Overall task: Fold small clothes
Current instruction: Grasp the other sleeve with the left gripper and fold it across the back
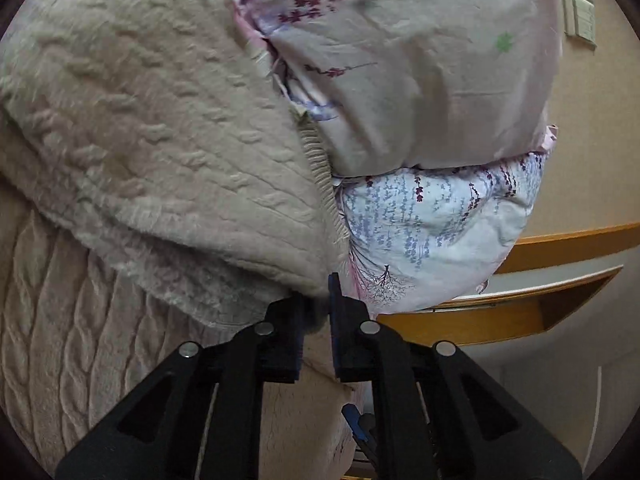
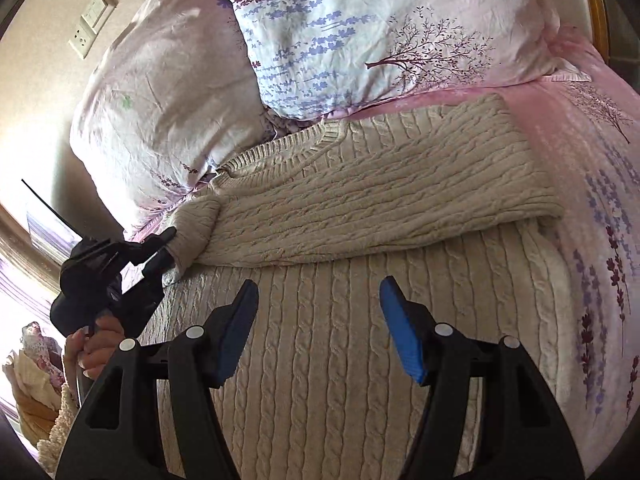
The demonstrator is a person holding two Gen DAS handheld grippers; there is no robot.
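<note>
A cream cable-knit sweater (image 2: pixel 360 200) lies flat on the bed, with one sleeve folded across its chest. In the right wrist view my left gripper (image 2: pixel 170 250) sits at the sweater's left edge, shut on the bunched end of that sleeve. The left wrist view shows the same grip close up: the left gripper (image 1: pixel 318 308) pinches a fold of the sweater (image 1: pixel 160 140), which rises above the body below it. My right gripper (image 2: pixel 318 308) hovers over the sweater's lower body, open, with nothing between its blue pads (image 2: pixel 404 332).
Two floral pillows (image 2: pixel 360 32) (image 2: pixel 160 100) lie just beyond the sweater's collar. Pink flowered bedding (image 2: pixel 600 160) runs along the right. A hand (image 2: pixel 100 340) holds the left gripper's handle. Wall switches (image 2: pixel 90 20) and a wooden bed frame (image 1: pixel 520 320) are off the bed's edge.
</note>
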